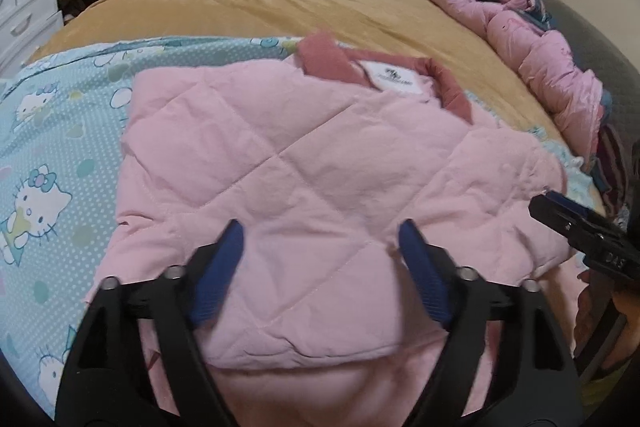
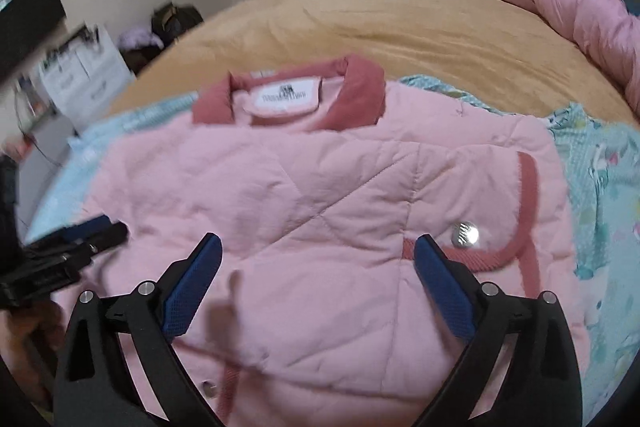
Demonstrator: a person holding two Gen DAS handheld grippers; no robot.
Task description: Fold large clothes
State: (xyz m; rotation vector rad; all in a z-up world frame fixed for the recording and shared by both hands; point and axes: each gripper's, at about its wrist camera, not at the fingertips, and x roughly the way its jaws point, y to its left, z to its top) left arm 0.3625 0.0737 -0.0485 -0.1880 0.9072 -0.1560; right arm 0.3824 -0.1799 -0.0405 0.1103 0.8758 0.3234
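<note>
- Jacket [image 1: 304,163]: pale pink, diamond-quilted and puffy, with a darker pink ribbed collar [image 2: 360,95] and white label [image 2: 286,97], lying on a teal cartoon-print sheet [image 1: 60,131] over a tan bedspread [image 1: 280,7].
- Left gripper [image 1: 320,231]: blue textured pads spread apart, holding nothing, above the jacket.
- Right gripper [image 2: 318,247]: likewise spread and unladen, near a shiny snap button [image 2: 464,234].

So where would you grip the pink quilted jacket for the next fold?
Probably the near hem of the pink quilted jacket, taken from the person's side. It lies flat with the collar at the far end, and the open left gripper and right gripper already hover there.
</note>
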